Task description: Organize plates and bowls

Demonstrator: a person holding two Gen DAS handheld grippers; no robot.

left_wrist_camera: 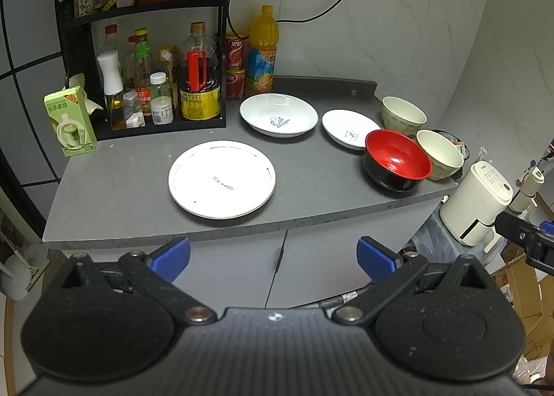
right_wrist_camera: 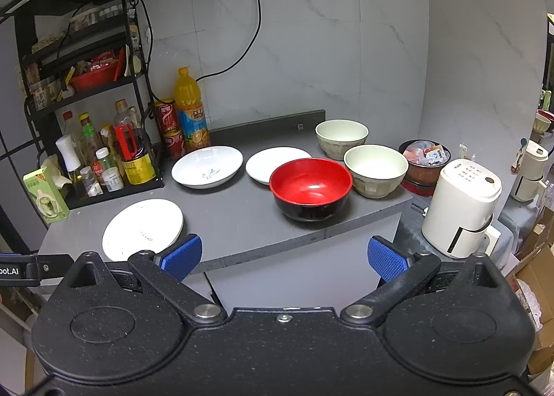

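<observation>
Plates and bowls sit apart on a grey counter point(left_wrist_camera: 138, 188): nearest the flat plate point(left_wrist_camera: 222, 179), right of it the red bowl point(right_wrist_camera: 310, 188), behind it two white dishes and two cream bowls; both grippers point(left_wrist_camera: 273, 257) point(right_wrist_camera: 284, 259) hover empty, jaws spread.

small white plate point(left_wrist_camera: 349, 129) partly hidden behind red bowl point(left_wrist_camera: 396, 159), bottle labels point(left_wrist_camera: 199, 103) too small to read

The grey counter point(left_wrist_camera: 131, 195) carries plates point(left_wrist_camera: 222, 179), bowls point(left_wrist_camera: 397, 159), bottles point(left_wrist_camera: 263, 50) and a rack point(left_wrist_camera: 145, 129).
</observation>
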